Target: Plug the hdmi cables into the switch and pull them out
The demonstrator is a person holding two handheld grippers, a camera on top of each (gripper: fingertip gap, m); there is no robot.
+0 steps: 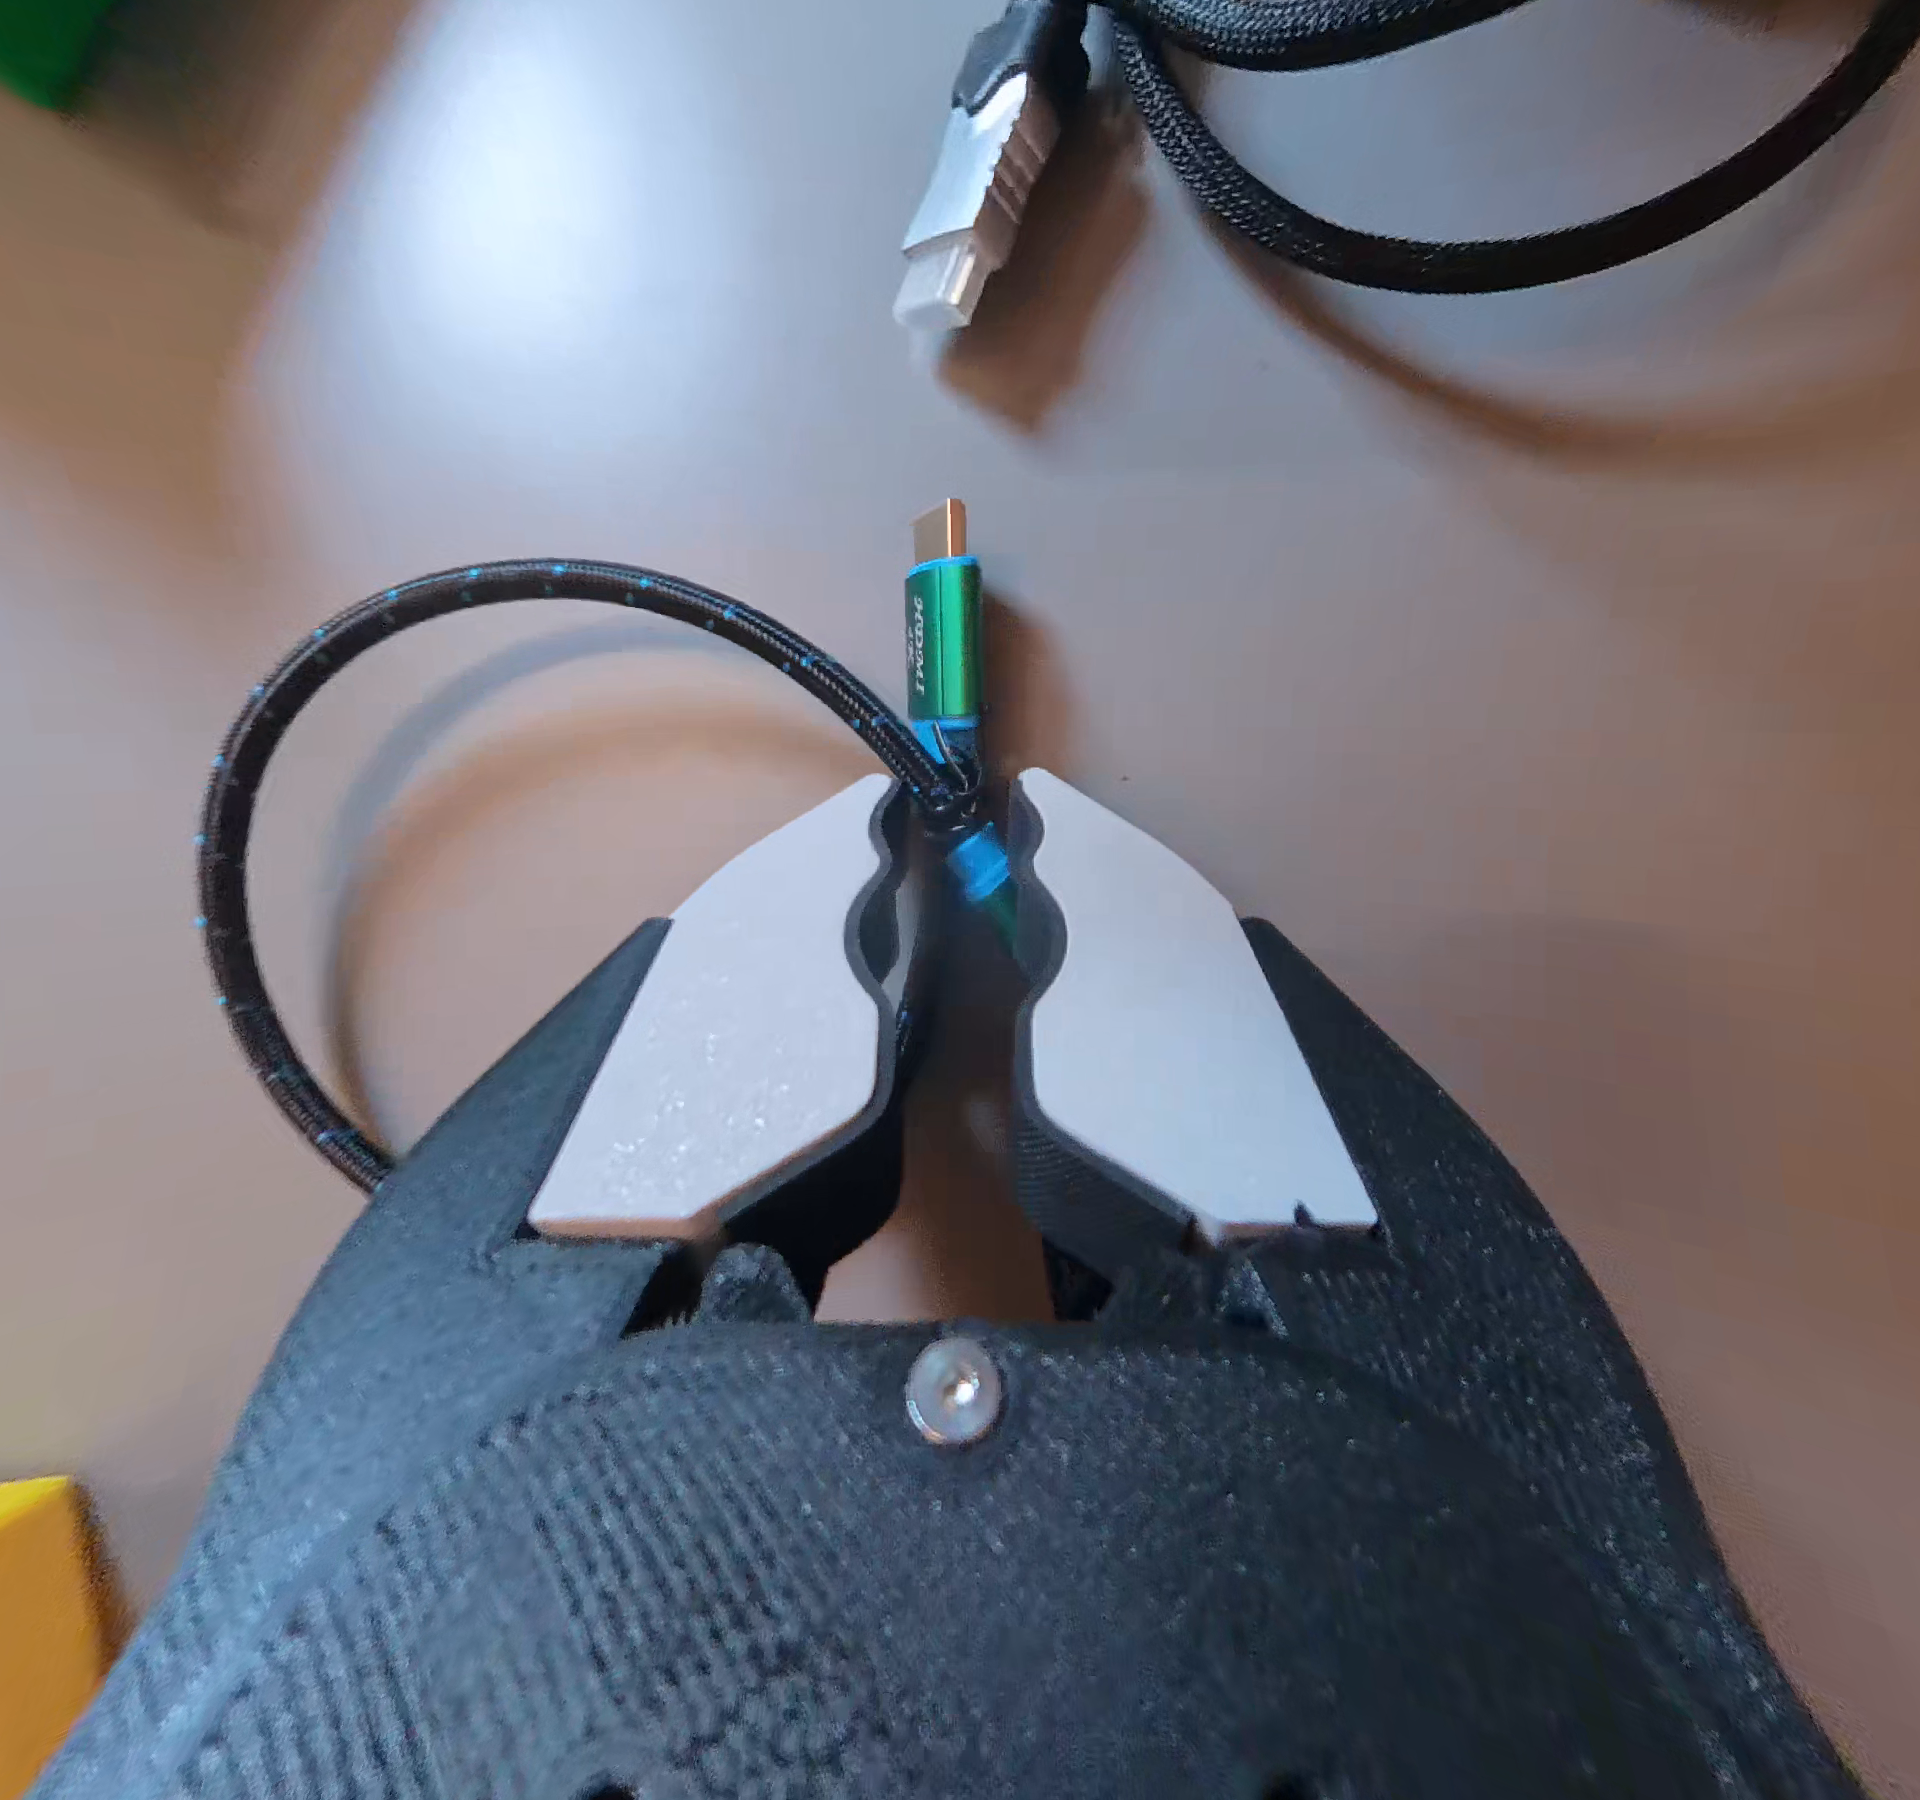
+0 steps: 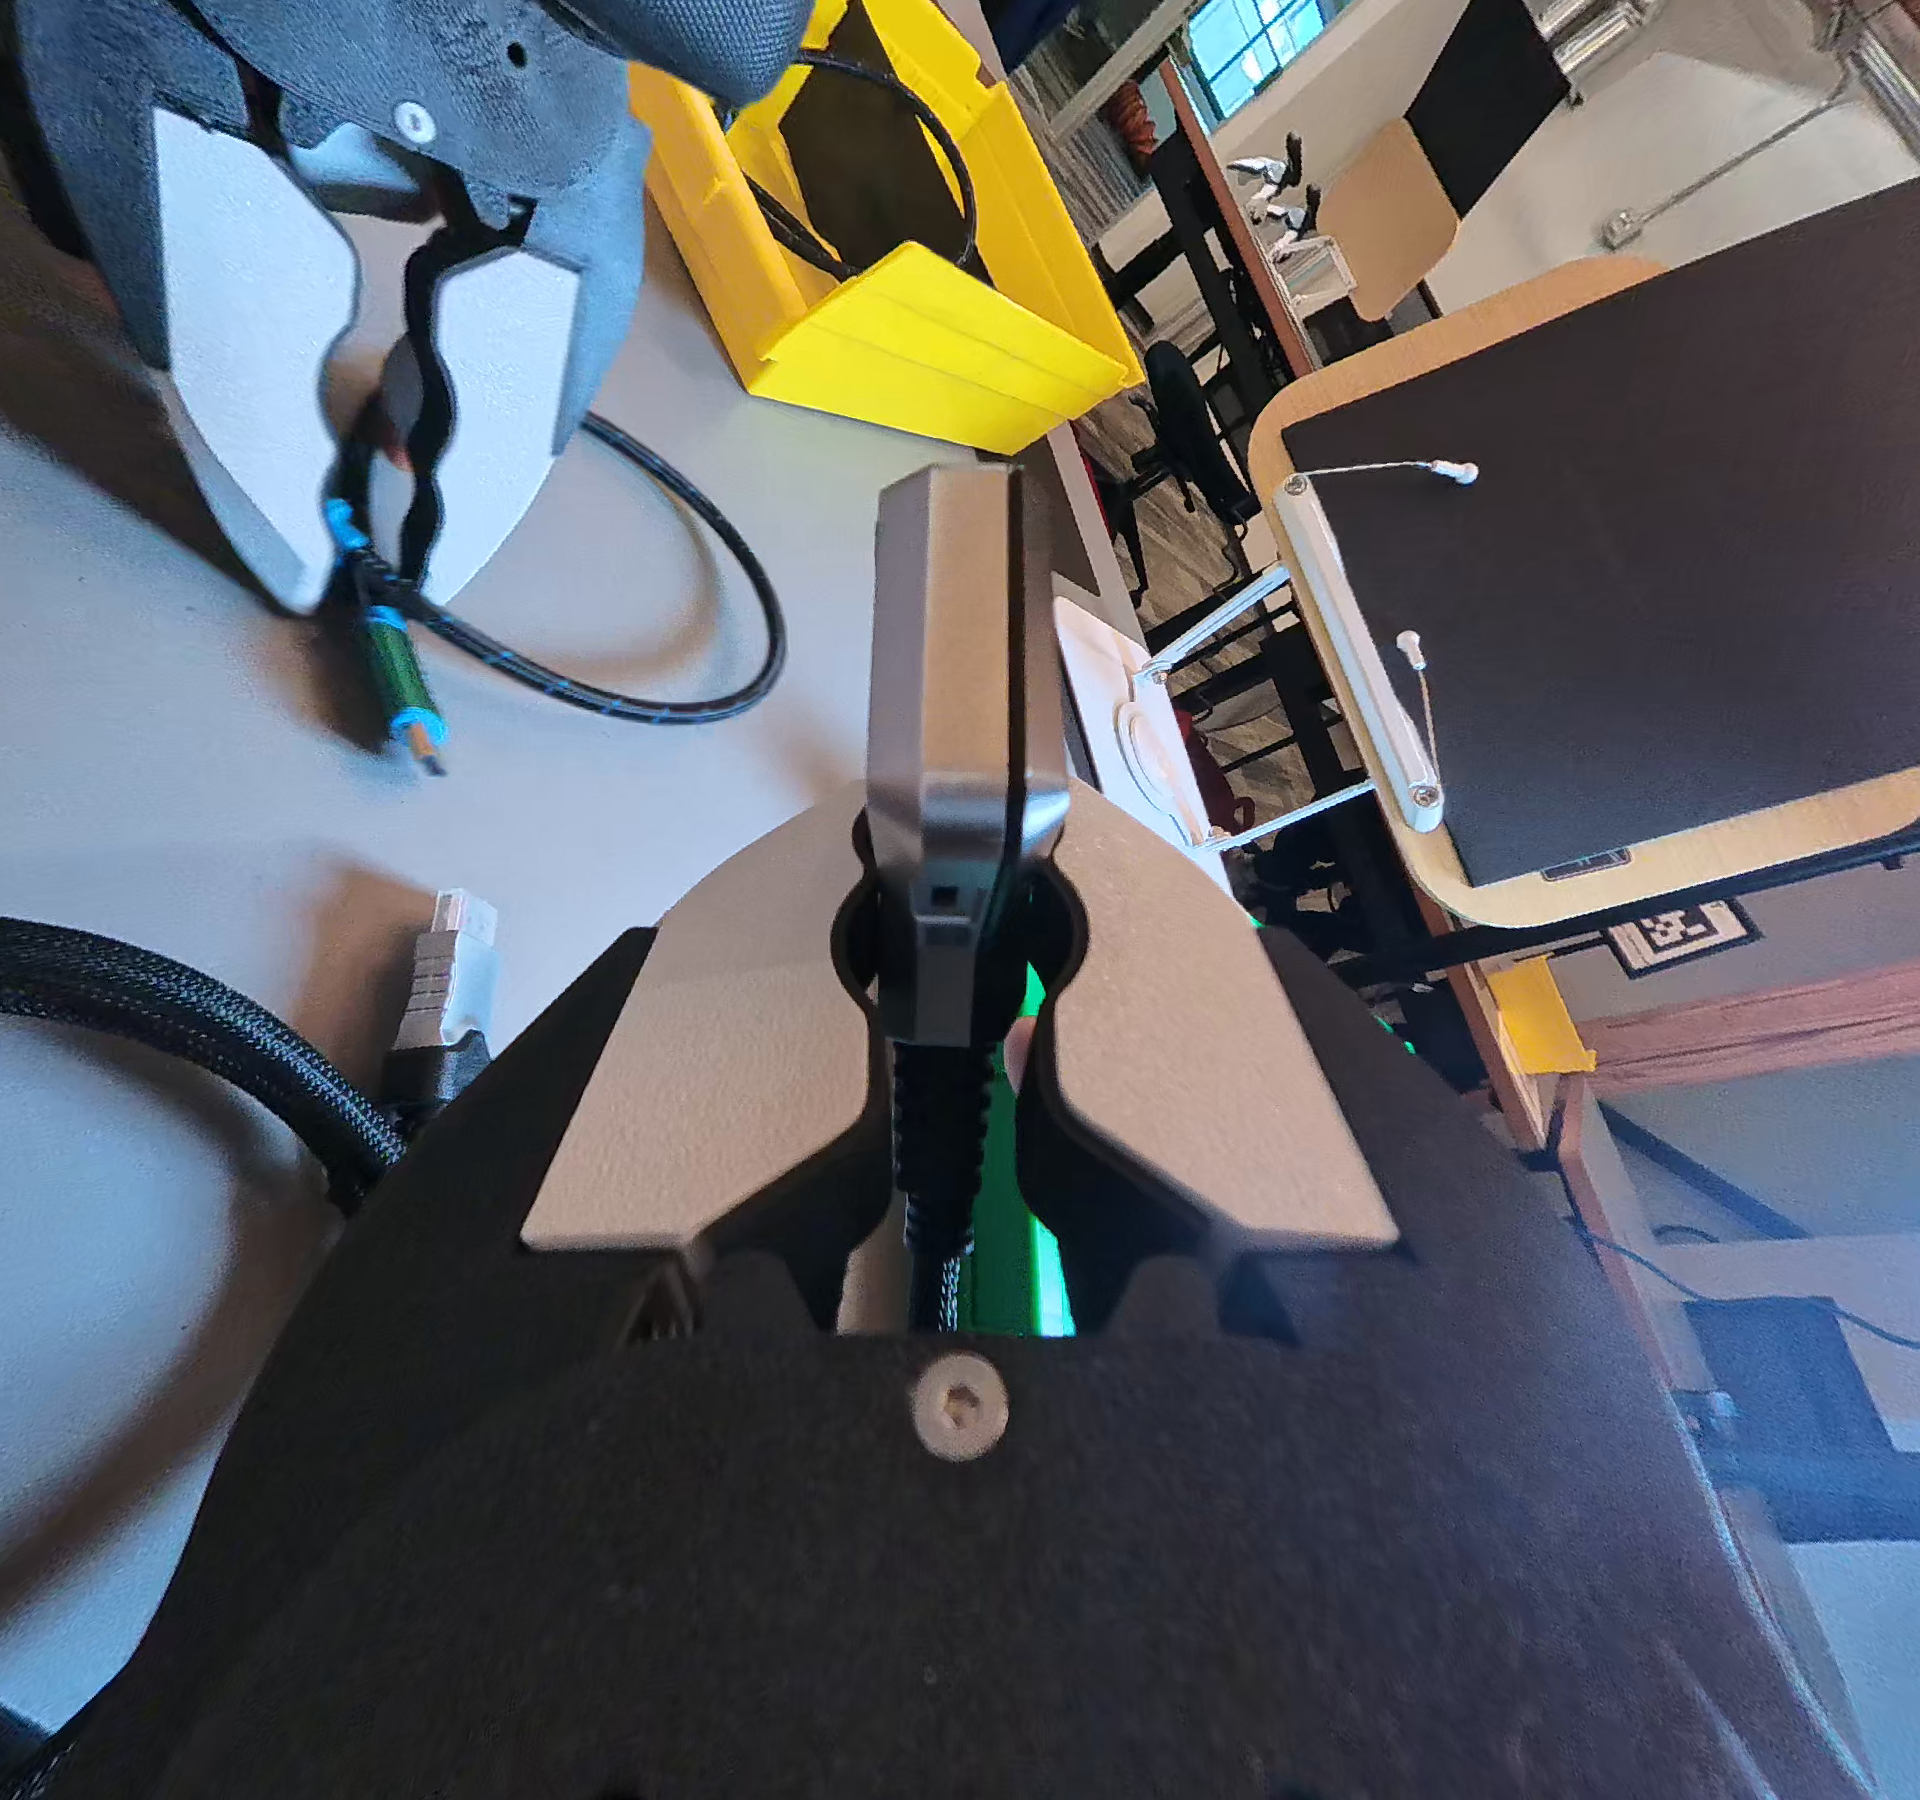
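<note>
The switch is gripped centre-frame by the right gripper, while the left gripper is clenched on the green cable for plugging.

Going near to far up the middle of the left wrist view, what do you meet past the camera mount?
Left gripper → green HDMI plug → bare table → silver HDMI plug → thick black braided cable.

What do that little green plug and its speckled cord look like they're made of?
The green plug looks like anodised metal: its shell has a smooth, satiny sheen, and its tip is gold-coloured, probably plated. The speckled cord seems sleeved in woven fabric, likely nylon: a matte black braid with blue flecks shows. The left gripper has its jaws shut on the cord.
</note>
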